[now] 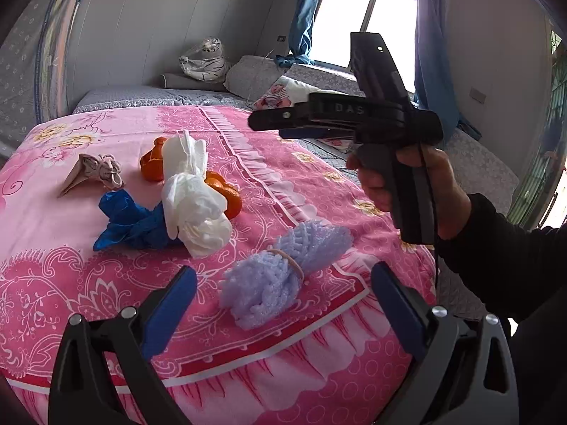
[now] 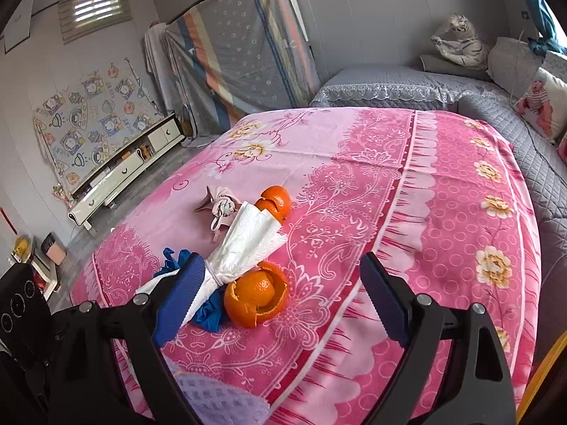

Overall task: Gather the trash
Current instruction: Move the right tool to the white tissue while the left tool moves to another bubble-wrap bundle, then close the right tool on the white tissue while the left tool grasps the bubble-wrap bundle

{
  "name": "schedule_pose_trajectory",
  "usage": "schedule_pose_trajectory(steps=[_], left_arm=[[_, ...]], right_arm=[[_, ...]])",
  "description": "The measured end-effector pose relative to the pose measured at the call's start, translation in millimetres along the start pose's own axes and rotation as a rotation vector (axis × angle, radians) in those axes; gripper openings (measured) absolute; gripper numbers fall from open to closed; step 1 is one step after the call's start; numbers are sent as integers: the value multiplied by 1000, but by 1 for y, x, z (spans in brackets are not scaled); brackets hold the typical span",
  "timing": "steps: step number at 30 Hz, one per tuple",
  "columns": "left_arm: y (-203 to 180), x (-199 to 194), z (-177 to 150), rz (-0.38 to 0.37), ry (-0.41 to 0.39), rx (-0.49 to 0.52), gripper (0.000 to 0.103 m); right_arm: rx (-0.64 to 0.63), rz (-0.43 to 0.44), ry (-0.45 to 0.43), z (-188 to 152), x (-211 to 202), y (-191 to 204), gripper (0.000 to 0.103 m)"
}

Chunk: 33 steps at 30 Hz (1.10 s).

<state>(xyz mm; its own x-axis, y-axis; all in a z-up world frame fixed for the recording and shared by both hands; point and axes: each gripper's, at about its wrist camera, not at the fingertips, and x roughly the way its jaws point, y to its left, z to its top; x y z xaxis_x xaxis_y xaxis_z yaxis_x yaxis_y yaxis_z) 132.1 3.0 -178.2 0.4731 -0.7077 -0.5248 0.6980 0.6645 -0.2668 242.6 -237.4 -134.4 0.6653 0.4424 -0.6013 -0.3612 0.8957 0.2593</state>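
Trash lies on a pink flowered bedspread [image 1: 301, 184]. A purple foam bundle [image 1: 283, 269] tied with a rubber band lies nearest, just ahead of my open left gripper [image 1: 283, 290]. Behind it lie a white tissue bundle [image 1: 195, 194], a blue glove [image 1: 131, 219], orange peels [image 1: 152, 166] and a crumpled beige paper [image 1: 95, 173]. My right gripper [image 2: 280, 283] is open and empty above the bed, also seen from the side in the left wrist view [image 1: 269, 120]. In the right wrist view it hovers over an orange peel [image 2: 257, 297], the tissue [image 2: 244, 244] and the glove [image 2: 209, 308].
A grey sofa bed [image 2: 407, 85] with cushions, a plush tiger [image 1: 209, 58] and a doll pillow [image 2: 542, 102] stands behind the bed. A window with blue curtains [image 1: 372, 7] is at the back. A low white cabinet [image 2: 120, 177] and a pink bin [image 2: 55, 248] stand on the floor at left.
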Motion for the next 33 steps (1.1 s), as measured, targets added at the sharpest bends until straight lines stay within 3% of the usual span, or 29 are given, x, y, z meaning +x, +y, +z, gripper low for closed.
schedule_pose_trajectory(steps=[7, 12, 17, 29, 33], left_arm=[[3, 15, 1, 28, 0, -40, 95], [0, 26, 0, 29, 20, -43, 94], [-3, 34, -1, 25, 43, -33, 87], [-20, 64, 2, 38, 131, 14, 71], [-23, 72, 3, 57, 154, 18, 55]], right_arm=[[-79, 11, 34, 10, 33, 20, 85], [-85, 72, 96, 14, 54, 23, 84], [-45, 114, 154, 23, 72, 17, 83], [-35, 144, 254, 27, 101, 17, 54], [-44, 143, 274, 30, 105, 15, 41]])
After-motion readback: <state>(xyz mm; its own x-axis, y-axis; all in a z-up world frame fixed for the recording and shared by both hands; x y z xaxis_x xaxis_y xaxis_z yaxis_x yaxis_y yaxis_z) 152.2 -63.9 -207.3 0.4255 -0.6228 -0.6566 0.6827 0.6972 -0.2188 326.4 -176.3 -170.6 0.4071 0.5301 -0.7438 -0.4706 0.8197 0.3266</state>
